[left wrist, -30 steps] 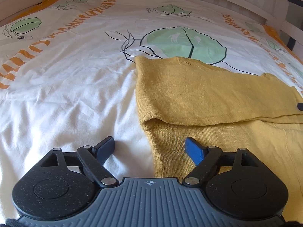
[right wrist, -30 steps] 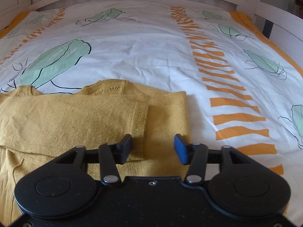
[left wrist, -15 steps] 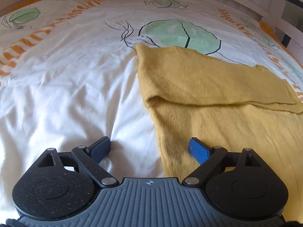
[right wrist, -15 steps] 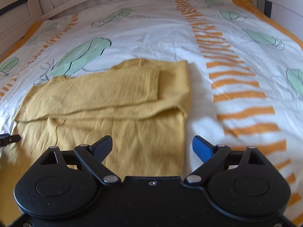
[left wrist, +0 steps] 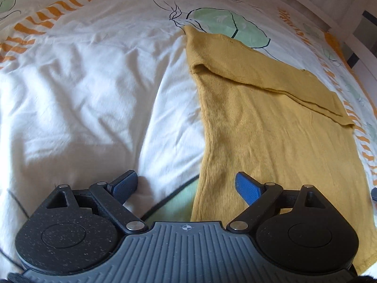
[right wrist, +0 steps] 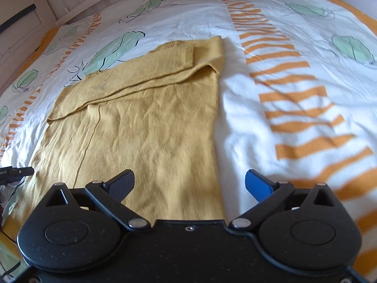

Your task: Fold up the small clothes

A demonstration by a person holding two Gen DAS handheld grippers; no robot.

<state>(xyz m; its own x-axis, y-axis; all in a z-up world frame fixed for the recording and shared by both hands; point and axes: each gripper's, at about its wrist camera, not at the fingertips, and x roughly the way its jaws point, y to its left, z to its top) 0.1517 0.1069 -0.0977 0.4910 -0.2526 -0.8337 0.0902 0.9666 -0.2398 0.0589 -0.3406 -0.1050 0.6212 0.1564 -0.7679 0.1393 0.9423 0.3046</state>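
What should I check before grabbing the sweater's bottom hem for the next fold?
1. Left gripper open and empty: ok; the yellow sweater edge lies between its jaws, unpinched.
2. Right gripper open and empty: ok; its jaws have just been opening and straddle the sweater's other side edge.
3. Sleeves folded across the chest: ok.
4. Body lying flat on the duvet: not ok, light wrinkles remain.
5. Bottom hem position: cannot tell; both gripper bodies hide most of it.

Black left tongs (left wrist: 186, 184) with blue ribbed pads (left wrist: 247, 187).
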